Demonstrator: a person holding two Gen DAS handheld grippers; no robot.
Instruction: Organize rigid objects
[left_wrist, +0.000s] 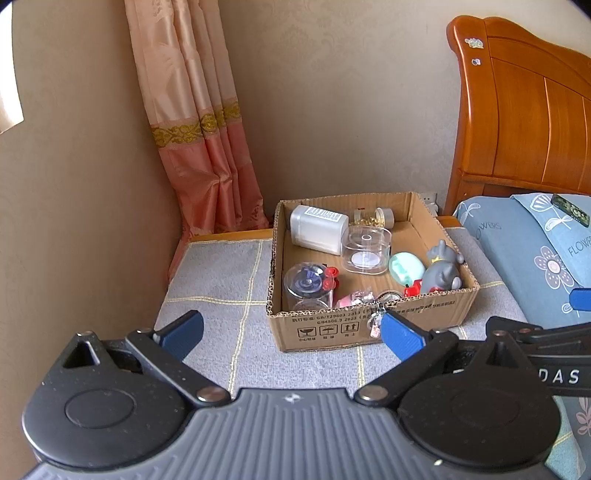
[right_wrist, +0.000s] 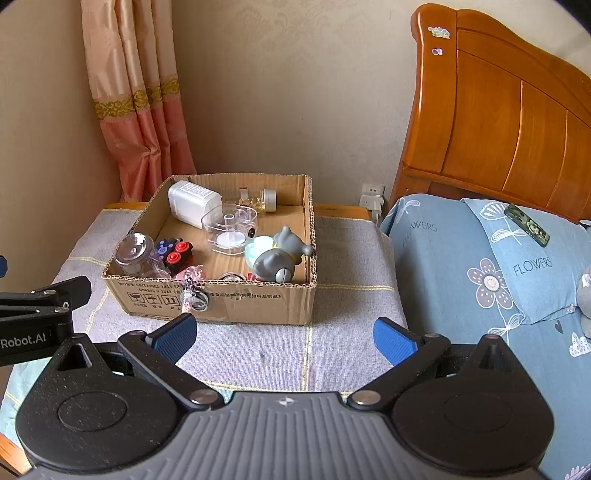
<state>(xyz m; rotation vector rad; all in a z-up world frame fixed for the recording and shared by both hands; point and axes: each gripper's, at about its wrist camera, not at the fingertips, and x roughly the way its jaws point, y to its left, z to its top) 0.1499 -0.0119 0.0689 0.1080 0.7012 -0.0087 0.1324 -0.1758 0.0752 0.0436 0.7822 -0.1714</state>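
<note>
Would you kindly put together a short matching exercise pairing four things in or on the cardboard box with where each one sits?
Things:
1. white bottle
2. grey elephant toy
3. keychain
4. upturned glass

Places:
A. hanging over the cardboard box's front wall
B. near right corner
C. far left corner, lying on its side
D. near left corner

Pairs: 1-C, 2-B, 3-A, 4-D

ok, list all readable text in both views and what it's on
"FLOWERS": pillow
"FLOWERS": sheet
"Robot.AI": left gripper body, seen from the right view
"DAS": right gripper body, cut off
"GB/T29601 2013": box front; other print, symbols too blurred
White bottle label: unreadable
</note>
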